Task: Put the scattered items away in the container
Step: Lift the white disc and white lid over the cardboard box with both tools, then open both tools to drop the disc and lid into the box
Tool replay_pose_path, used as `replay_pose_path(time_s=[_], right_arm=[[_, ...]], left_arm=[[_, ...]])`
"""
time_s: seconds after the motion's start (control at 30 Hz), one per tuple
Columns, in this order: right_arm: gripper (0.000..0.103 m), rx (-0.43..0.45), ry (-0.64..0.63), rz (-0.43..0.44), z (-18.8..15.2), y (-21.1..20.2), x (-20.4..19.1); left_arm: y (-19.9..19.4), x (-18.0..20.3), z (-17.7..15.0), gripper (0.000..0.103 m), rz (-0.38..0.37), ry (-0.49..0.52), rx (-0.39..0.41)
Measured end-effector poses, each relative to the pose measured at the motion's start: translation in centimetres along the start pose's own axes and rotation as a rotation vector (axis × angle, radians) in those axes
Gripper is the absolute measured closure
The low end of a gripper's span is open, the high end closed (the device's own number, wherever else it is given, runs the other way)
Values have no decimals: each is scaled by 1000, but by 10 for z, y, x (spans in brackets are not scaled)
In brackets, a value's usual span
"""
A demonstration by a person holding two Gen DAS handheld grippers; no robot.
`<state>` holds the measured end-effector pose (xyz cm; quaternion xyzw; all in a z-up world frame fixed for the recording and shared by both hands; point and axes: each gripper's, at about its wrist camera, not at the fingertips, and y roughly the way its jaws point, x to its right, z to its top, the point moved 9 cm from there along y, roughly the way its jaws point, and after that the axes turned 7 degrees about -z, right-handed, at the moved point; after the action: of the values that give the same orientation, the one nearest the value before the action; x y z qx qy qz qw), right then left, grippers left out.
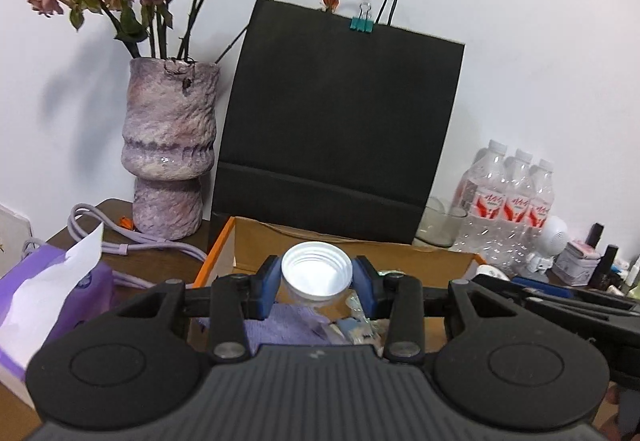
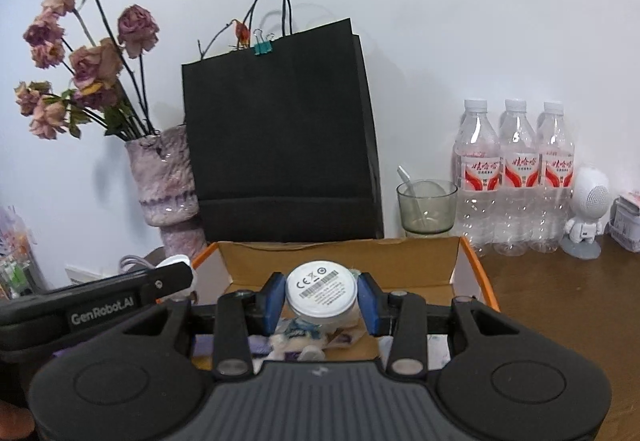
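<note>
Here, left tongs (image 1: 317,283) grasping white cap (image 1: 317,275), right tongs (image 2: 321,300) grasping CE-marked puck (image 2: 321,293), "GenRobot.AI" alongside.

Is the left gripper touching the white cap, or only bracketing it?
Touching. In the left wrist view, the left gripper has both blue jaws pressed against the sides of the white cap, with no gap visible.

"GenRobot.AI" is printed in white on the black left gripper (image 2: 100,305), at nine o'clock. A CE mark and barcode sit on the round white case (image 2: 321,287). Water bottles (image 2: 516,169) carry red labels, characters illegible.
</note>
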<state>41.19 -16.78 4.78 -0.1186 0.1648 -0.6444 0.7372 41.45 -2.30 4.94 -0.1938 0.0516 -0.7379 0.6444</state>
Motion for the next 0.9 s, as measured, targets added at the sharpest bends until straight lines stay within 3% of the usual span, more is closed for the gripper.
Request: replay_pose_path(time_s=[0.6, 0.63, 0.67, 0.7, 0.77, 0.83, 0.9], right_arm=[[65, -84, -16, -40, -16, 30, 9], [64, -91, -17, -40, -17, 31, 9], [61, -98, -21, -38, -18, 33, 9], [44, -103, -25, -36, -19, 34, 9], [19, -103, -28, -73, -19, 34, 12], [3, -101, -28, -110, -17, 33, 19], [0, -115, 10, -78, -16, 32, 23]], left_arm=[[21, -1, -16, 62, 33, 50, -67], [22, 0, -17, 55, 33, 61, -76], [23, 1, -18, 35, 35, 69, -82], [22, 1, -18, 26, 57, 72, -82], [19, -6, -14, 0, 152, 92, -62], [15, -7, -10, 0, 166, 113, -40], [14, -6, -9, 0, 152, 98, -40]])
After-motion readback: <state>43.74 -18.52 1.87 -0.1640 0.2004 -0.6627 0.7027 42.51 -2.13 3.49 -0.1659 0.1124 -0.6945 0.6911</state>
